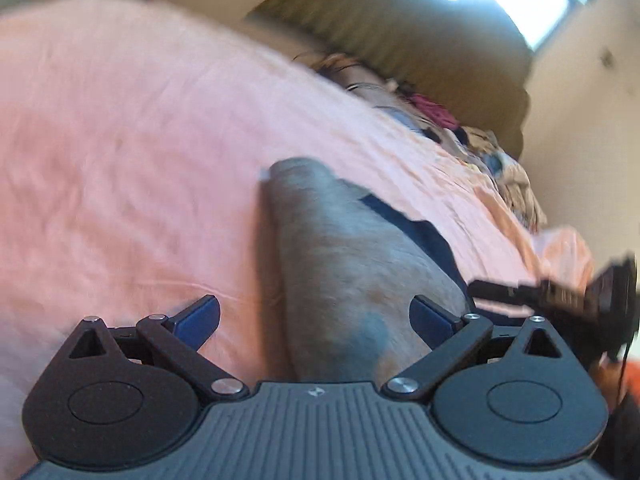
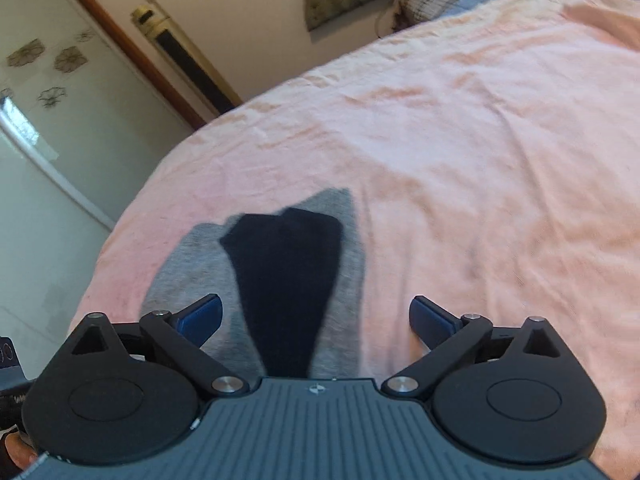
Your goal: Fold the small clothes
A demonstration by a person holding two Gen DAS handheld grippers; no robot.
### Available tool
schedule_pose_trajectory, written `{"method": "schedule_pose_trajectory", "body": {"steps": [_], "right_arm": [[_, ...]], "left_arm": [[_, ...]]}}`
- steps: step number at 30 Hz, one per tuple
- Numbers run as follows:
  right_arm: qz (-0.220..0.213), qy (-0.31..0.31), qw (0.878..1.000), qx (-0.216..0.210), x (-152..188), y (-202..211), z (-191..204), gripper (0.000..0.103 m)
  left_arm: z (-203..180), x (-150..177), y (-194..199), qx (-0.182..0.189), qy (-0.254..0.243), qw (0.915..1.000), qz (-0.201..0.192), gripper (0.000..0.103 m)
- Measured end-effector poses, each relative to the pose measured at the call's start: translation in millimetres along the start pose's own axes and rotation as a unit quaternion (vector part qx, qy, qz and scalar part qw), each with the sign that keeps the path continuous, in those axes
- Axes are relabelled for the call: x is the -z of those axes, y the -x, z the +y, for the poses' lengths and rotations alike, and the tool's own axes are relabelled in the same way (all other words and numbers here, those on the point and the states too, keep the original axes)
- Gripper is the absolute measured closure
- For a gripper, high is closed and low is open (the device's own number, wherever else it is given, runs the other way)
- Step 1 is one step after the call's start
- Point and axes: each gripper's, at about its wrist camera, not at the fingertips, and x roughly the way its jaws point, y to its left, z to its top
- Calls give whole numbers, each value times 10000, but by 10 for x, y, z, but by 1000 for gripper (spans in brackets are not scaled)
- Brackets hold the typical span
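- The garment (image 2: pixel 256 280) is one small grey piece with one dark panel (image 2: pixel 286 280) running down its middle; it lies flat on the pink sheet (image 2: pixel 480 140), near the sheet's near-left edge in the right wrist view.
- In the left wrist view the same garment (image 1: pixel 344 264) reads as a long grey shape with the dark part (image 1: pixel 416 232) along its far side; this view is blurred, so seams and openings cannot be made out.
- The right gripper (image 2: pixel 316 316) hangs over the garment's near end, jaws spread wide and holding nothing.
- The left gripper (image 1: pixel 316 316) is also spread and empty, one finger over the sheet and the other over the grey cloth.
- The right gripper (image 1: pixel 540 292) shows in the left view as a dark blur just beside the garment's near end.
- Judged step: taking hold of the near edge for a fold. To do it well, each gripper should pinch a corner of that edge, catching every layer, then lift low and carry it evenly toward the garment's far end so the edges meet without bunching.
- Count: one garment on the open sheet, two grippers, one pile of mixed clothes (image 1: pixel 492 160) well beyond the garment, against the olive cushion (image 1: pixel 420 40).
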Motion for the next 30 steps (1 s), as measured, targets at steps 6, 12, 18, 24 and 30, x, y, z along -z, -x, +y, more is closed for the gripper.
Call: {"method": "schedule_pose_trajectory", "body": {"steps": [6, 12, 18, 24, 30], "right_arm": [[152, -301, 9986, -402, -217, -397, 48, 62], [-602, -6, 9969, -505, -251, -312, 159, 71], [-302, -554, 9956, -698, -2, -169, -36, 21], [182, -181, 9927, -1180, 680, 305, 15, 3], [844, -86, 9879, -1299, 888, 229, 192, 82]], "left_arm": [[-43, -343, -481, 214, 467, 9975, 483, 65], [-488, -409, -309, -292, -1105, 9930, -281, 70], [-176, -43, -117, -480, -555, 9972, -166, 19], [85, 548, 436, 631, 212, 9977, 115, 18], [-12, 602, 253, 643, 335, 9951, 666, 87]]}}
